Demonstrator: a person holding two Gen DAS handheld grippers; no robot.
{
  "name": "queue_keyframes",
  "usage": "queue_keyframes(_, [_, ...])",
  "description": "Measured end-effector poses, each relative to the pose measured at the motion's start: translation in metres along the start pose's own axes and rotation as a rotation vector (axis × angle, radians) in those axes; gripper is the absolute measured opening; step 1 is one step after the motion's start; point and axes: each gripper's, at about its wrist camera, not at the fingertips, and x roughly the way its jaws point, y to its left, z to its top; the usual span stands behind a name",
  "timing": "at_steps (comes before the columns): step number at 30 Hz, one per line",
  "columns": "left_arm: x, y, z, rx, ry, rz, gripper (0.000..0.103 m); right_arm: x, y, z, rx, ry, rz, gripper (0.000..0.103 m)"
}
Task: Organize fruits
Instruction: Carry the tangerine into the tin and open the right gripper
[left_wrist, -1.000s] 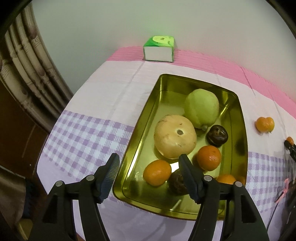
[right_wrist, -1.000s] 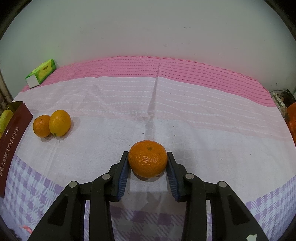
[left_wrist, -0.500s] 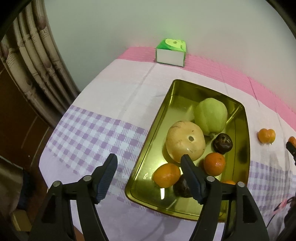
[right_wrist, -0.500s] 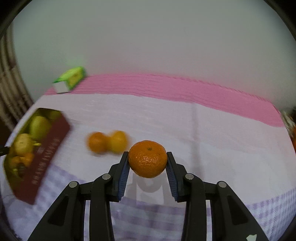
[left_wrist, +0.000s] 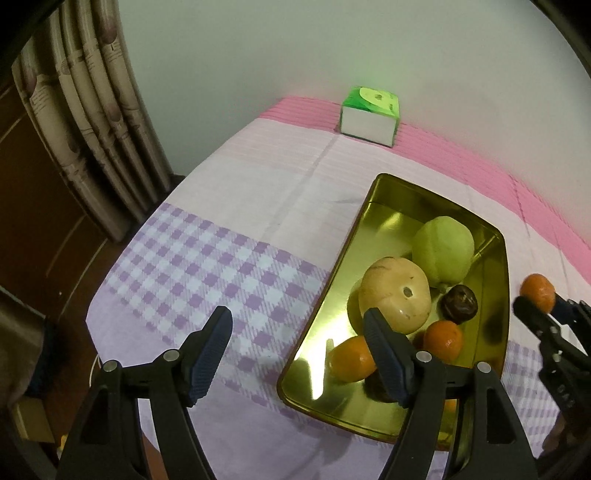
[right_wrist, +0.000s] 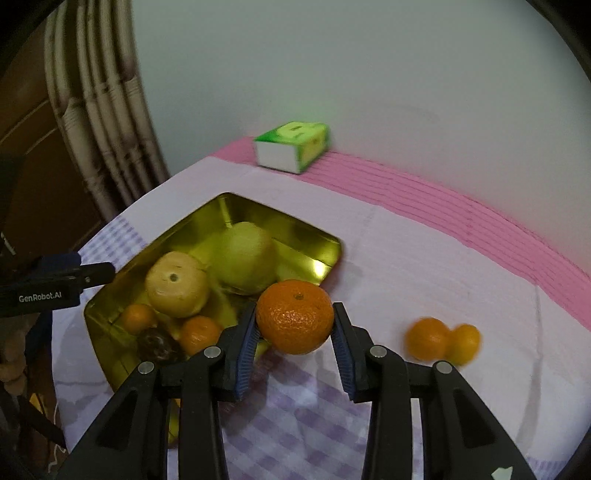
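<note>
My right gripper (right_wrist: 294, 334) is shut on a mandarin (right_wrist: 294, 316) and holds it in the air just over the near right edge of the gold tin tray (right_wrist: 280, 218). The tray holds a green pear (right_wrist: 245, 257), a tan round fruit (right_wrist: 177, 284), small oranges (right_wrist: 199, 333) and dark fruits (right_wrist: 158, 347). Two more mandarins (right_wrist: 441, 339) lie on the cloth to the right. My left gripper (left_wrist: 297, 345) is open and empty over the tray's (left_wrist: 391, 187) left rim. The held mandarin (left_wrist: 537, 291) shows in the left wrist view at the right.
A green and white tissue pack (left_wrist: 369, 117) stands at the back of the table by the wall; it also shows in the right wrist view (right_wrist: 292, 151). A curtain (left_wrist: 88, 110) hangs left of the table. The table's left edge lies close to the tray.
My right gripper lifted the mandarin off the cloth and carried it left to the tray's edge. My left gripper drew back and to the left, still open.
</note>
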Motion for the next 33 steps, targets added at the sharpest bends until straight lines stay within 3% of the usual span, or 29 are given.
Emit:
queue_keyframes(19, [0.004,0.009,0.001,-0.028,0.012,0.014,0.074,0.055,0.035,0.01,-0.077,0.079,0.009,0.036])
queue_keyframes(33, [0.007,0.006,0.0,-0.023,0.021,0.011,0.074,0.062,0.039,0.009,-0.077,0.089,0.019,0.037])
